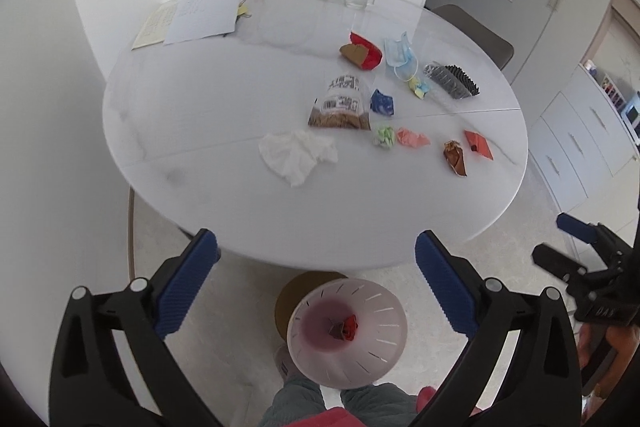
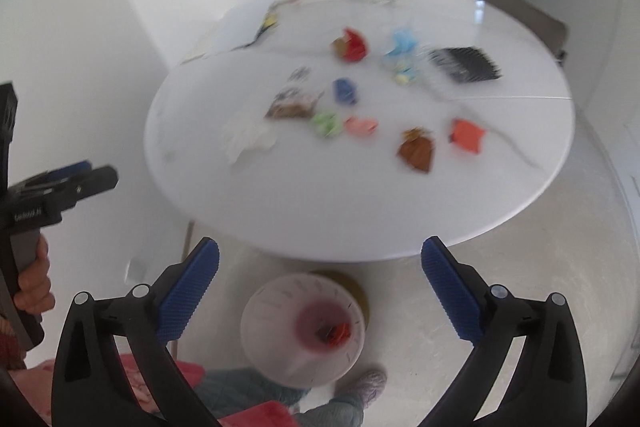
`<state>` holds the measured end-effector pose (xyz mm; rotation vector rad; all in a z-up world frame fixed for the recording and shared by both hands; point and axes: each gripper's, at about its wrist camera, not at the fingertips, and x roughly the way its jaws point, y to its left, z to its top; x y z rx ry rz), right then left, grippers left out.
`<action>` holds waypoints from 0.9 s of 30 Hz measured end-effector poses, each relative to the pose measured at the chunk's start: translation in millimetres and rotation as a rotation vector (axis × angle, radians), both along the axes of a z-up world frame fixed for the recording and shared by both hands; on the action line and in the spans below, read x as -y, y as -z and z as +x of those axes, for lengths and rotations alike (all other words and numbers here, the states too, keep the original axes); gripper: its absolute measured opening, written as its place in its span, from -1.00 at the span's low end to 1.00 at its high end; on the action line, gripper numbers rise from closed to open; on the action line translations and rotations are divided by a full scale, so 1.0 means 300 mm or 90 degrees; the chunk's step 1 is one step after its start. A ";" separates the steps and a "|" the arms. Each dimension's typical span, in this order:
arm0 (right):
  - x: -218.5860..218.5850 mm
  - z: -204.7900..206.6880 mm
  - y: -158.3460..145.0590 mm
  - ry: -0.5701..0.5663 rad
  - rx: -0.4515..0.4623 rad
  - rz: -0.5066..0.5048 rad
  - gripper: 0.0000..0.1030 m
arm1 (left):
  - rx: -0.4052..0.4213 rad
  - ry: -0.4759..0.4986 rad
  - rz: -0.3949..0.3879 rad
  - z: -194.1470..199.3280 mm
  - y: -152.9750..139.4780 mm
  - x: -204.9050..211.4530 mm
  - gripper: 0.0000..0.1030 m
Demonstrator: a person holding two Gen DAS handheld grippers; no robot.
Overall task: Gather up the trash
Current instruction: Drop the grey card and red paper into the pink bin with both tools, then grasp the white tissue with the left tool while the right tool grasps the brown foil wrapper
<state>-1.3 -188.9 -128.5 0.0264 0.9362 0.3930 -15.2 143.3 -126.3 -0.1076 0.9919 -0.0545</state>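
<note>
Both tongs, left (image 1: 316, 291) and right (image 2: 320, 295), gape empty | bin (image 1: 347, 331) holds little | we risk scattering wrappers (image 1: 455, 157) off the surface (image 1: 200, 131).

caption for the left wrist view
Open left tool hovers above the bin, facing wrappers and a tissue on the table.

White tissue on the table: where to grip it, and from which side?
Grip the crumpled white tissue at its raised middle folds, coming straight down from above. It lies loose and spread on the table, clear of the snack bag behind it, so a top pinch should gather the soft ridges. It sits nearest the left gripper, which is open over the bin.
</note>
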 end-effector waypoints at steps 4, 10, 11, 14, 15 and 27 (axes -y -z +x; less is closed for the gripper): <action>0.016 0.024 -0.014 0.058 0.007 -0.004 0.95 | 0.004 0.023 -0.001 0.057 0.021 -0.020 0.85; 0.028 0.058 0.000 0.118 0.007 -0.020 0.95 | 0.029 0.060 0.025 0.176 0.103 -0.025 0.85; 0.033 0.066 0.003 0.126 0.005 -0.020 0.95 | 0.031 0.062 0.026 0.194 0.117 -0.025 0.85; 0.050 0.086 0.014 0.142 -0.004 -0.011 0.95 | 0.025 0.054 0.024 0.283 0.175 -0.023 0.85; 0.060 0.100 0.021 0.144 -0.008 -0.008 0.95 | 0.022 0.044 0.021 0.318 0.201 -0.022 0.85; 0.097 0.338 0.149 0.090 -0.031 -0.038 0.95 | -0.048 -0.055 0.049 0.569 0.448 0.025 0.73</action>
